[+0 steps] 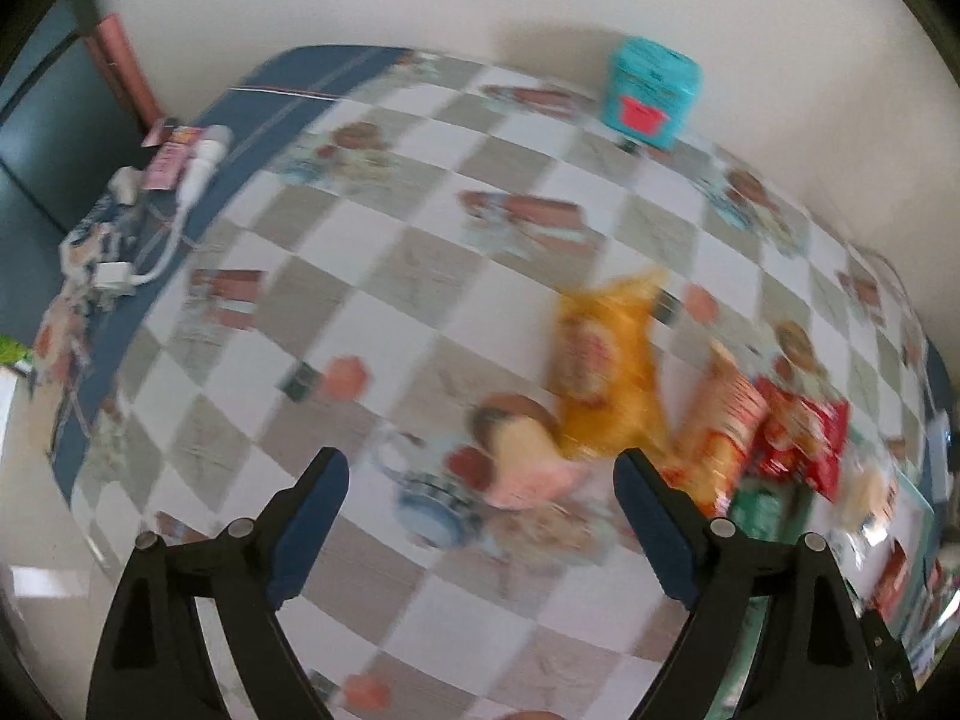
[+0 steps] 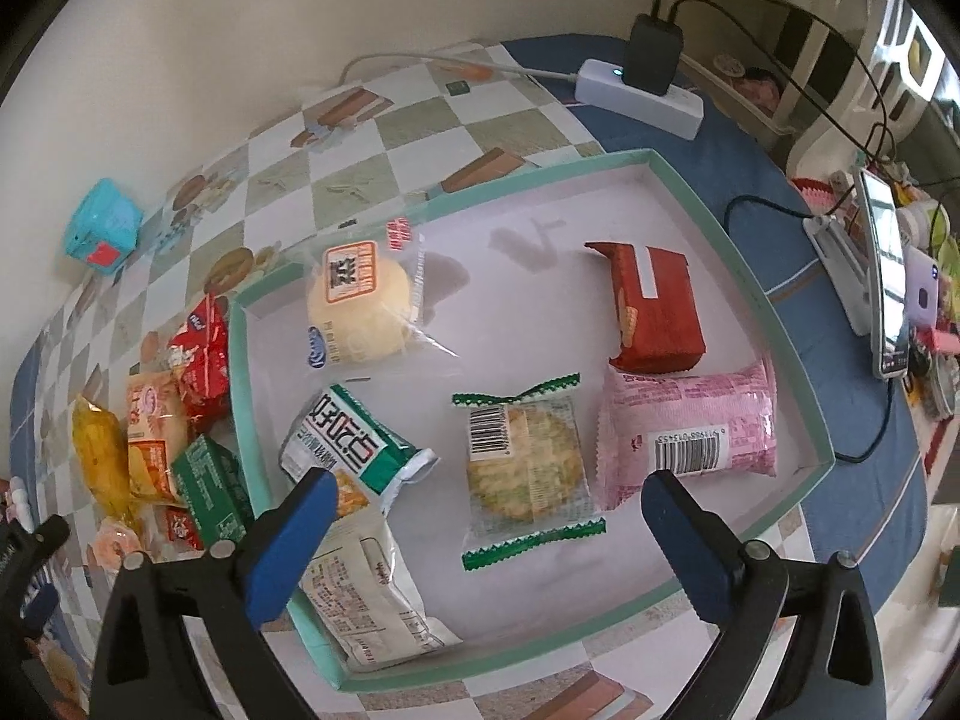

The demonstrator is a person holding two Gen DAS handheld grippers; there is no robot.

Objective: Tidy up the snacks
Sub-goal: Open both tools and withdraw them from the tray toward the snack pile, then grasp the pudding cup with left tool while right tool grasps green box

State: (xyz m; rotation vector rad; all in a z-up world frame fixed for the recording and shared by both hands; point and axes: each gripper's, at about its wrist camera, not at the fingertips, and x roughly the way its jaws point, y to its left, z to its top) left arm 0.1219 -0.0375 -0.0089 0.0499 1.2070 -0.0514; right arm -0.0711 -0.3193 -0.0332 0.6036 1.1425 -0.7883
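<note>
A teal-rimmed white tray [image 2: 744,276] lies on the checkered tablecloth and holds several snacks: a round bun [image 2: 360,306], a red packet [image 2: 657,306], a pink packet [image 2: 690,426], a clear cookie wrapper [image 2: 525,465], a green-and-white pack [image 2: 354,441] and a white pouch [image 2: 372,594]. My right gripper [image 2: 486,492] hangs open above the tray, nothing between its fingers. Left of the tray lie loose snacks: a yellow bag [image 2: 99,456] [image 1: 606,360], an orange pack [image 2: 153,426] [image 1: 723,420], a red bag [image 2: 201,354] [image 1: 801,432] and a green box [image 2: 210,480]. My left gripper [image 1: 480,468] is open and empty over the cloth, the yellow bag just beyond its right finger.
A teal tin [image 1: 651,93] [image 2: 102,228] stands by the wall. A white power strip [image 2: 639,93] with a black charger, cables and a phone on a stand [image 2: 885,276] crowd the table's right end. More white plugs and cable [image 1: 180,192] lie at the left end.
</note>
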